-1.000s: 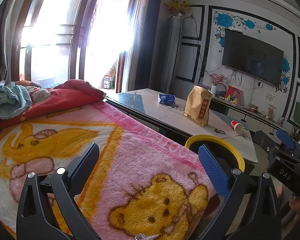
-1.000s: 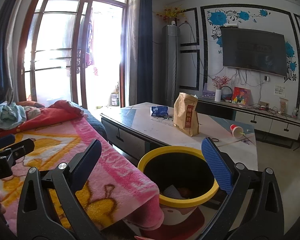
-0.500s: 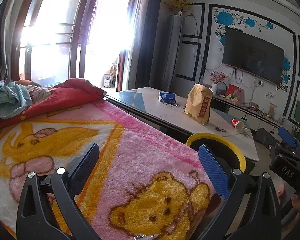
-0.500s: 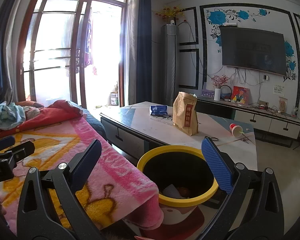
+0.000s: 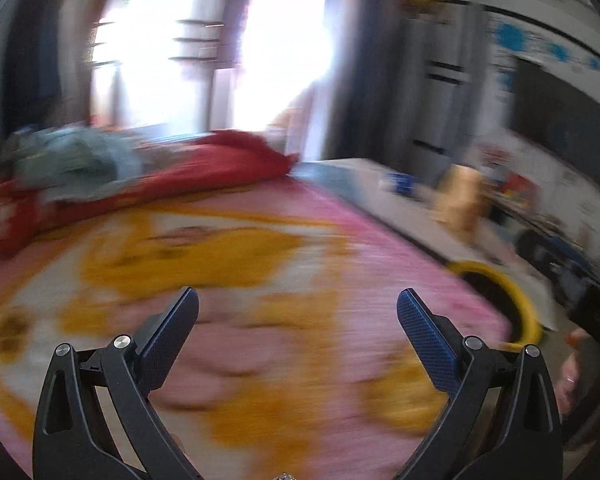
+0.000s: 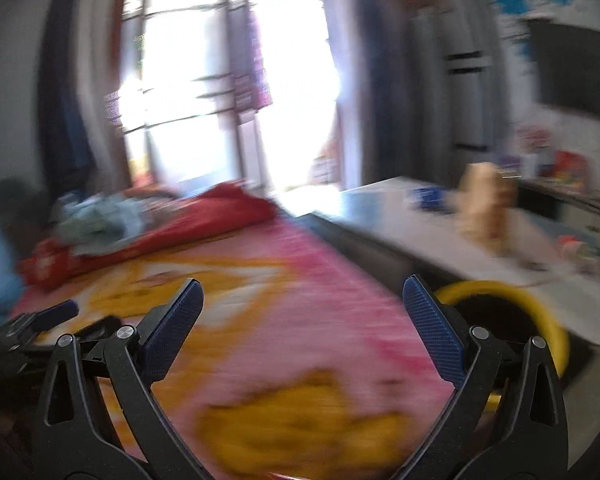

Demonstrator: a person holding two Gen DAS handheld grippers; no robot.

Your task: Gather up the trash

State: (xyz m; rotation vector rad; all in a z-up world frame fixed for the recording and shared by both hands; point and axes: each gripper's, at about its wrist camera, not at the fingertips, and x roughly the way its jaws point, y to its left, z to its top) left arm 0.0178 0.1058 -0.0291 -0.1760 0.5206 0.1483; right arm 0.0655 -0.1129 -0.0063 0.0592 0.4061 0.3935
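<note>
Both grippers: left gripper (image 5: 298,312) and right gripper (image 6: 302,304) spread wide, empty, over the pink blanket (image 5: 260,264).
Trash: brown paper bag (image 6: 486,208), blue packet (image 6: 430,196) on the surface (image 6: 440,236); blurred.
Bin: yellow-rimmed bin (image 6: 548,320), beside the bed.
Advice: slow down, centre one piece between the fingers, then close.
</note>
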